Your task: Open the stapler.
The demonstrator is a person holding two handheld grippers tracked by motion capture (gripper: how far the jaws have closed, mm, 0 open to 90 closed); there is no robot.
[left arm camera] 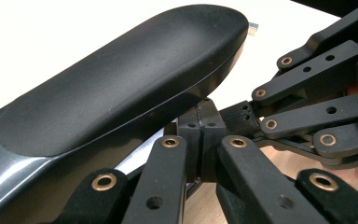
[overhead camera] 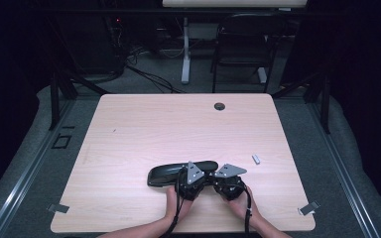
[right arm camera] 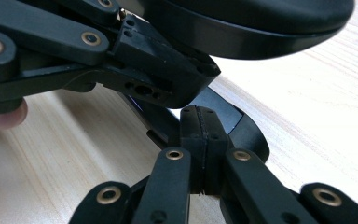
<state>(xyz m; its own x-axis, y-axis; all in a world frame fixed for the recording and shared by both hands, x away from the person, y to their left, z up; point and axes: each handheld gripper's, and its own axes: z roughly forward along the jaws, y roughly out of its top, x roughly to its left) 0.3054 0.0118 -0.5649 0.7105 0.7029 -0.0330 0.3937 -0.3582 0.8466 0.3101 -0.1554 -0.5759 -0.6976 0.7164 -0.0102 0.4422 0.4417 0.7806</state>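
A: Start big: the pale wood-grain table, rounded corners, matte top, with a small dark round grommet near its far edge.

B: And on its near half, just ahead of the hands, lies the long glossy black case with rounded ends — smooth moulded shell, softly domed lid, hinged open. In the left gripper view that lid runs across above the jaws.

A: Now the left gripper, black linkage arms with brass-coloured pivots and a grey three-cornered plate on top. Its jaws are clenched together, pads flush, tips at the case's edge.

B: The right gripper, same build, sits just beside it. Jaws pressed tight too, nosed in under the lid by the case's lower shell.

A: Holding anything?

B: Can't tell; pads meet.

A: Smallest: a little pale grey rectangular block, off to the right.
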